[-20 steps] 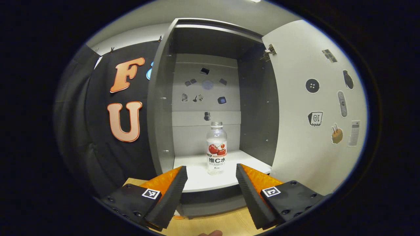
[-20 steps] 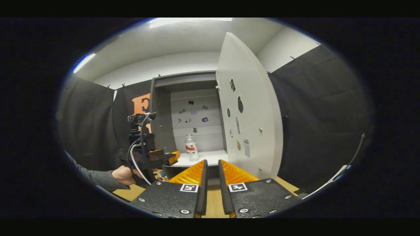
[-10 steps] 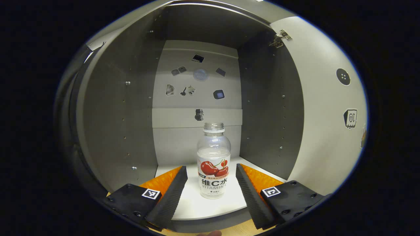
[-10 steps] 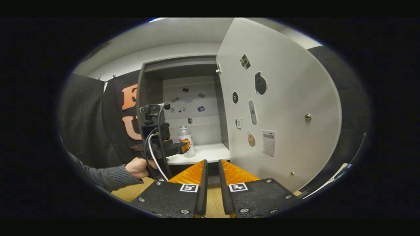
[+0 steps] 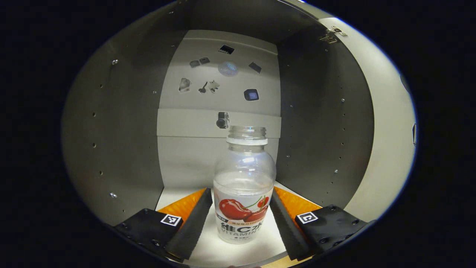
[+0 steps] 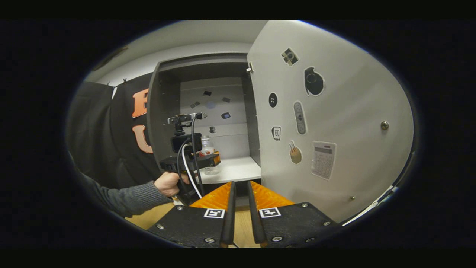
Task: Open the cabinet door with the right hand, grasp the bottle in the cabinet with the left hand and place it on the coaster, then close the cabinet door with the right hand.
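Reaching: left tongs (image 5: 241, 217) level inside cabinet (image 5: 122, 123), spread wide, straddling upright bottle (image 5: 243, 186) without contact.
Right tongs (image 6: 238, 208): nearly closed, empty, facing open door (image 6: 334, 111).

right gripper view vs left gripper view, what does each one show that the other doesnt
Right gripper view alone: a hand in a grey sleeve holding the left gripper, the calculator sticker on the door's inner face, and the right gripper with its fingers near together.

Left gripper view alone: the left gripper up close, one finger on each side of the bottle, and the bottle's open neck.

Both: the cabinet, its open door, the bottle on the shelf.
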{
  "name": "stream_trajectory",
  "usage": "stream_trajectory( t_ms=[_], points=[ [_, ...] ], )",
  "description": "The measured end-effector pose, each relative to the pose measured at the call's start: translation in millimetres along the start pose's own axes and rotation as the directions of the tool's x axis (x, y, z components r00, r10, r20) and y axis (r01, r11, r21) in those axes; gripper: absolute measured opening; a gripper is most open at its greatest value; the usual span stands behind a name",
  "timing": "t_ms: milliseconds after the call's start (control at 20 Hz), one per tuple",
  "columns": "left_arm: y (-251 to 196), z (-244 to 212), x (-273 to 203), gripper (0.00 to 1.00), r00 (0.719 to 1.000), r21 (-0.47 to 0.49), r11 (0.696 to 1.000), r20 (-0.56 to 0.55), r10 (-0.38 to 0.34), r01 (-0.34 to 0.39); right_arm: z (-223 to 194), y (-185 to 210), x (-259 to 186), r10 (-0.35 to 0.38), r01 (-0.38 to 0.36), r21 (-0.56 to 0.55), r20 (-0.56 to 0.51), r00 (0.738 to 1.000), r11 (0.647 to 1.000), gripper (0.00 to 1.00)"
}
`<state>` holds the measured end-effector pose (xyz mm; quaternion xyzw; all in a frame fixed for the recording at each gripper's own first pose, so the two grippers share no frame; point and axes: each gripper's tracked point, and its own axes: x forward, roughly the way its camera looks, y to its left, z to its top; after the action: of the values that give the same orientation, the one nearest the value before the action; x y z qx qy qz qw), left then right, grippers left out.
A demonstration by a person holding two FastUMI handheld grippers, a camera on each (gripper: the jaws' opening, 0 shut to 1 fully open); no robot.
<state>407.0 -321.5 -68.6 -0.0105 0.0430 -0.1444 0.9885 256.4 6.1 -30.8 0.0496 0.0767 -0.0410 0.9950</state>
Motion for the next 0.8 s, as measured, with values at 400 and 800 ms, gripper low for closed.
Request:
stream_trajectory(
  t_ms=[400, 800],
  points=[
    [0.9, 22.7, -36.4, 0.85, 0.997, 0.038, 0.999, 0.066, 0.035, -0.037, -7.8, -6.8, -17.5, 0.015, -0.014, 0.024, -0.015, 1.000, 1.000, 0.19],
    [3.2, 21.1, -153.3, 0.85, 0.991, 0.065, 0.995, 0.112, 0.073, -0.081, -23.5, -5.4, -76.6, 0.076, -0.074, 0.040, -0.030, 0.997, 0.996, 0.20]
  ],
)
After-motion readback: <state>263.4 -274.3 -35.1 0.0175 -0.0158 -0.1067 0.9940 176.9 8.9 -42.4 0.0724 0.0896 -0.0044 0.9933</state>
